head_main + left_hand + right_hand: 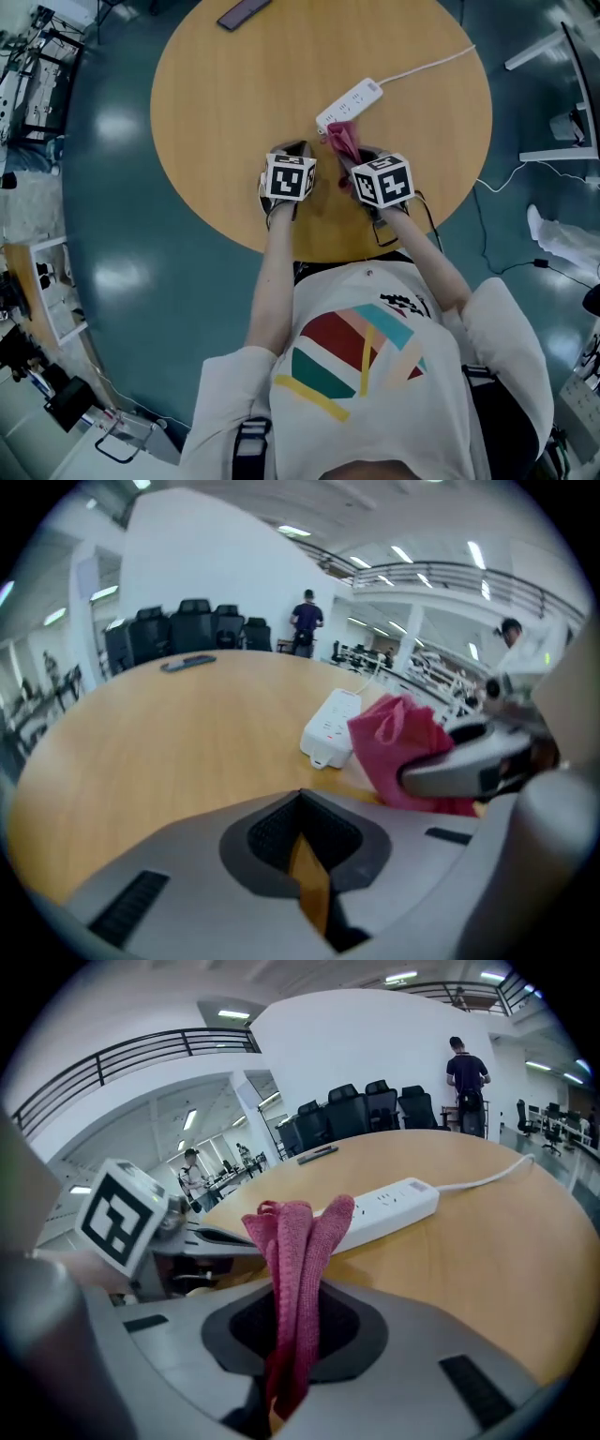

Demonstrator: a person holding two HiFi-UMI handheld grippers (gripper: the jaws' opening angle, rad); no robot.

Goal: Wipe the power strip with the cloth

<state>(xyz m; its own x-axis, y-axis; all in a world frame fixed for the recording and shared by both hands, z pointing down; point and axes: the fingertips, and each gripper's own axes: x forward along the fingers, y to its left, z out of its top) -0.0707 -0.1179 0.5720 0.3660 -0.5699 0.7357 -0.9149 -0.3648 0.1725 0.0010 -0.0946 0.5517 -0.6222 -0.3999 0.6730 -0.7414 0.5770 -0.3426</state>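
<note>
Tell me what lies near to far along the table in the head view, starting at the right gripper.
Nearest first: right gripper, fingers shut on the pink cloth → white power strip → dark flat device by the far edge.

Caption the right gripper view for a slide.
Right gripper shut on a bunched pink cloth, white power strip lying just beyond on the round wooden table.

we've got a round light-wood table (234, 122) on a shiny teal floor (122, 187), long white plastic power strip (352, 101) lying near the middle, its white cord (427, 64) running off the right edge, flat dark slab (244, 13) by the far rim, can't tell what it is
</note>
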